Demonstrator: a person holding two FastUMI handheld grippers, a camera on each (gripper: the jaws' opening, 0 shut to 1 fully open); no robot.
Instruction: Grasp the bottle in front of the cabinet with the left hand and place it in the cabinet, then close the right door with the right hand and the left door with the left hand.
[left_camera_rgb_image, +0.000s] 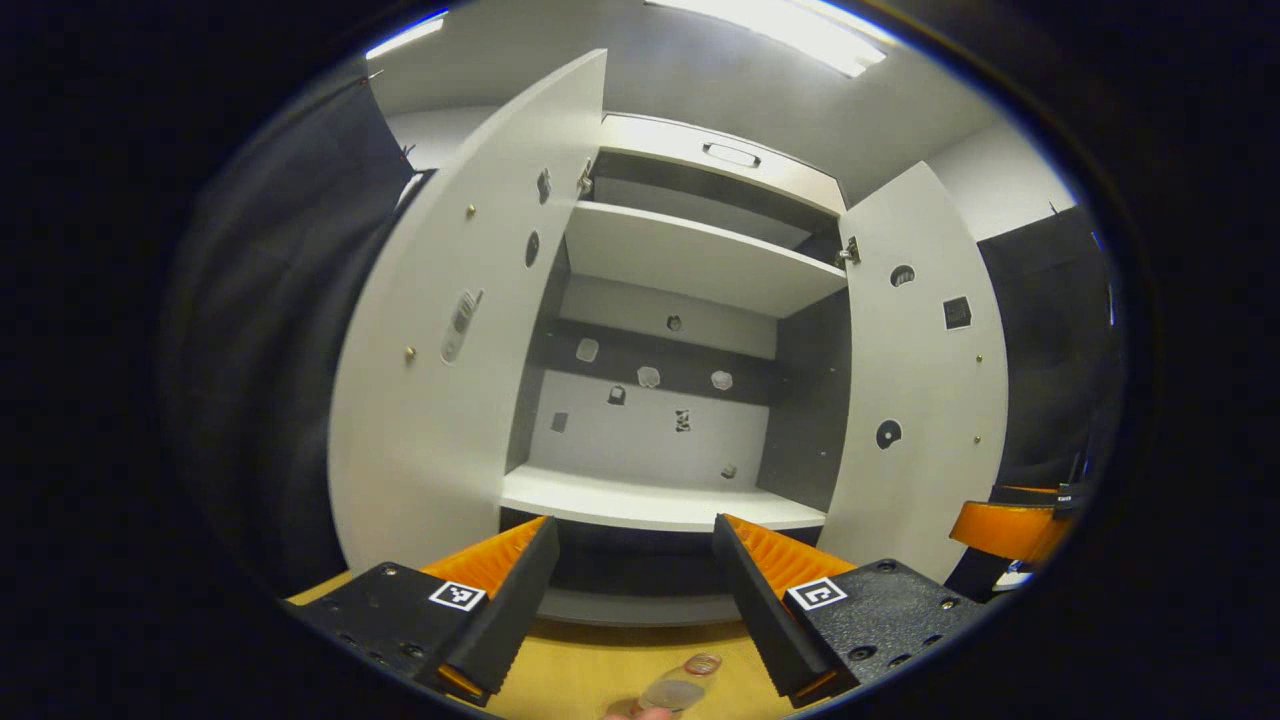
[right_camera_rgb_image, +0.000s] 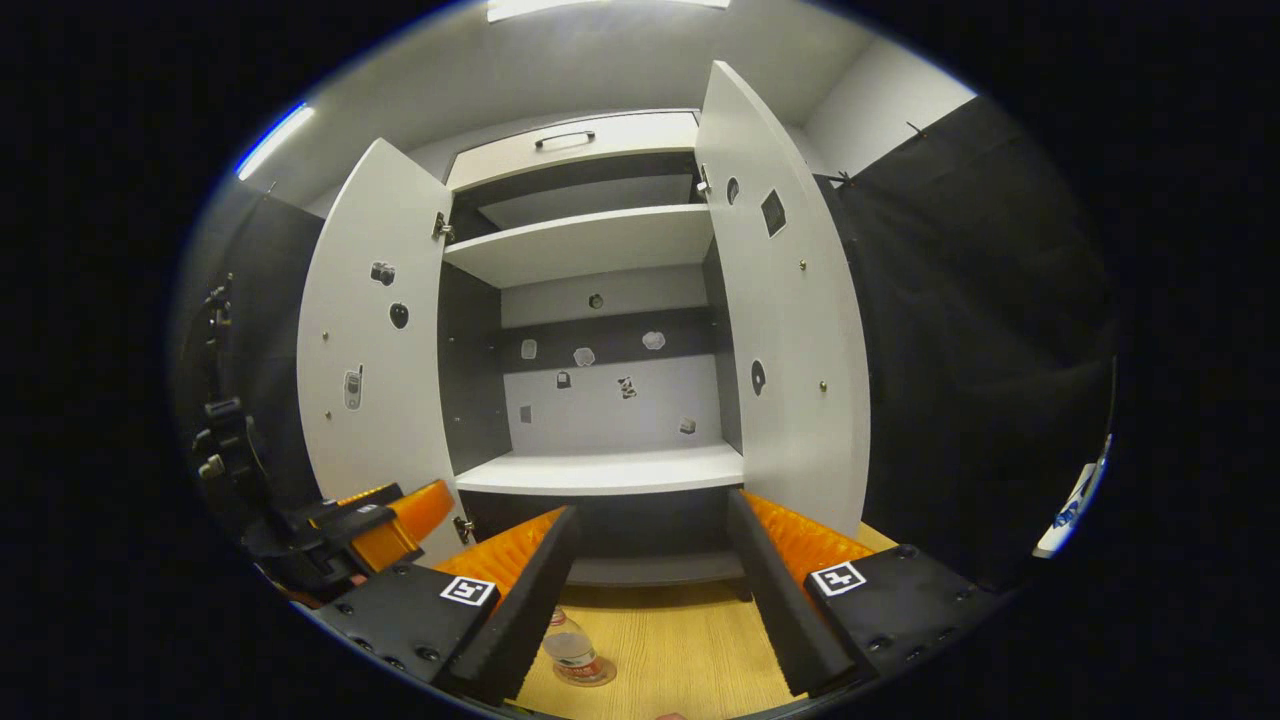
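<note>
A small clear bottle (right_camera_rgb_image: 572, 655) with a red cap stands on the wooden surface (right_camera_rgb_image: 690, 640) in front of the white cabinet (right_camera_rgb_image: 600, 470). In the left gripper view the bottle (left_camera_rgb_image: 685, 685) lies low between my fingers, below them. Both cabinet doors stand wide open: the left door (left_camera_rgb_image: 440, 380) and the right door (left_camera_rgb_image: 920, 380). My left gripper (left_camera_rgb_image: 634, 522) is open and holds nothing, aimed at the lower shelf (left_camera_rgb_image: 650, 500). The right gripper (right_camera_rgb_image: 652, 505) is also open with nothing in it, facing the same opening.
An upper shelf (right_camera_rgb_image: 590, 245) and a drawer with a handle (right_camera_rgb_image: 565, 138) sit above the opening. Small stickers dot the back panel and doors. Black cloth walls flank the cabinet. The other gripper shows at the edge of each view (left_camera_rgb_image: 1010, 530), (right_camera_rgb_image: 370, 530).
</note>
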